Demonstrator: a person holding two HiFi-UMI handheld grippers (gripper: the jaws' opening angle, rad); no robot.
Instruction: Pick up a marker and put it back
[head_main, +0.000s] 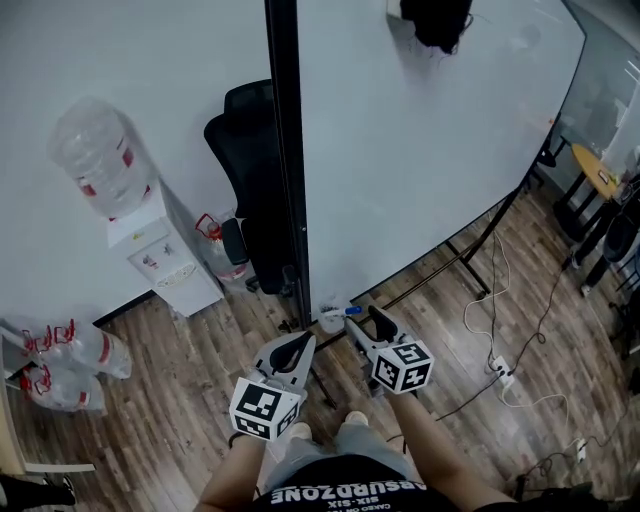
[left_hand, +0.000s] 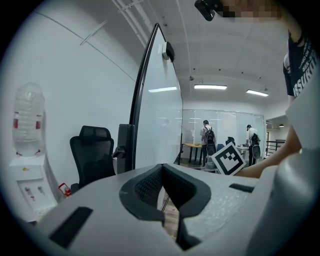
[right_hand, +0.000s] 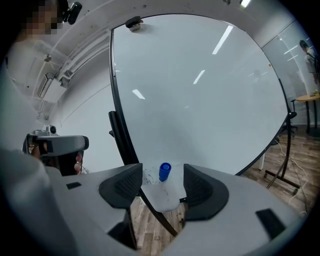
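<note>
Whiteboard (head_main: 420, 150) over wood floor — the marker (right_hand: 164, 171) sits in its tray (right_hand: 159, 196), low centre of the right gripper view, untouched between my right gripper's (right_hand: 162, 181) wide jaws; left gripper (left_hand: 161, 172) closed, empty — so I judge pick-up and return both remain.

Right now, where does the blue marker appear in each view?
Head view: blue marker, lower centre, at the whiteboard's bottom corner.
Left gripper view: not in it.
Right gripper view: low centre, between the right gripper's open claw pads, untouched.
Shared landmark: the whiteboard, seen in all three.
</note>
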